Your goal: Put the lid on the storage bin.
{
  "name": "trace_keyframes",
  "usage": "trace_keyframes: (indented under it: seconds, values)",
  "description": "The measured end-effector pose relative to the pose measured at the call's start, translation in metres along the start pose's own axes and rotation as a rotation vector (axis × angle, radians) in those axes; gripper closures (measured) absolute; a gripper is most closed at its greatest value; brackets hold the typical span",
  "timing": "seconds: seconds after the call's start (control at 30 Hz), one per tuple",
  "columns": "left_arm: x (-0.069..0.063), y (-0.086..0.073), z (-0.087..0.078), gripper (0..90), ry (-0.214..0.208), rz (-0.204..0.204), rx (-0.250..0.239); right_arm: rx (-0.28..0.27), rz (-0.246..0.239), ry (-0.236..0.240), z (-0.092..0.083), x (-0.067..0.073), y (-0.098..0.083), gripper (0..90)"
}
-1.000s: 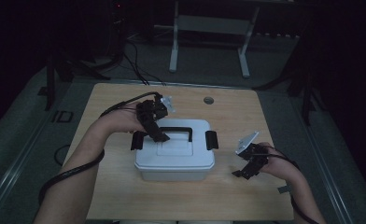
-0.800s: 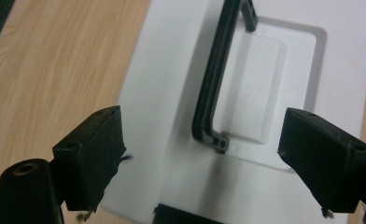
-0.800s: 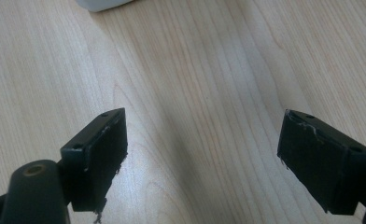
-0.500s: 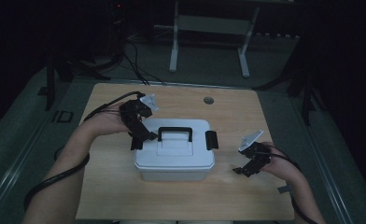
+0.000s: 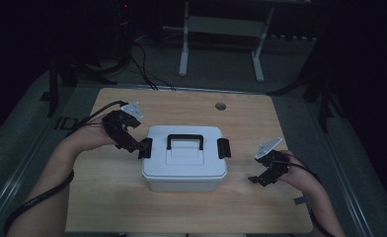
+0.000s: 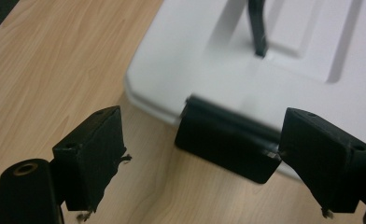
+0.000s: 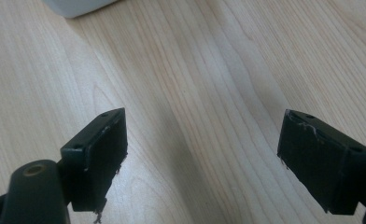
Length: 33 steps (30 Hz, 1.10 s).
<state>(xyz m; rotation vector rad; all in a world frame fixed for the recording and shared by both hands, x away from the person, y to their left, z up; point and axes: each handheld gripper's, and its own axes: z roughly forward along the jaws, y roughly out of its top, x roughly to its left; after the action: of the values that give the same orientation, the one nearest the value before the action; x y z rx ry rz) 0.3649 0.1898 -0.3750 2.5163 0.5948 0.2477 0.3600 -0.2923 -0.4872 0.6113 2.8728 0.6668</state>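
Note:
A white lidded box (image 5: 184,165) with a black handle (image 5: 185,141) sits mid-table. It has a black latch on its left end (image 5: 145,147) and another on its right end (image 5: 223,147). My left gripper (image 5: 131,146) is open at the left latch. In the left gripper view that latch (image 6: 225,147) lies between the spread jaws, just ahead of them, and the box lid (image 6: 284,51) rises behind it. My right gripper (image 5: 258,179) is open over bare wood to the right of the box. The right gripper view catches a corner of the box (image 7: 76,6) at the top left.
The wooden table (image 5: 107,197) has a round cable hole (image 5: 220,106) near its far edge. Cables trail from both grippers off the table's sides. A metal stand (image 5: 221,44) is on the dark floor beyond the table.
My left gripper has moved left off the box lid and down to the left latch. The right gripper has stayed where it was.

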Motion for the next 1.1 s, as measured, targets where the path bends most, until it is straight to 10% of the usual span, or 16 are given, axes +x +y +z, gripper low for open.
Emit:
trace_keyframes:
  seconds: [0.47,1.1]
  values:
    - [0.001,-0.045,-0.005,14.3,0.036,-0.064,-0.095,-0.036,0.066,-0.036,0.001,-0.006,-0.013,15.0]
    - [-0.005,-0.111,0.011,14.2,0.06,-0.173,-0.174,-0.254,0.263,-0.269,0.006,-0.017,-0.03,13.9]
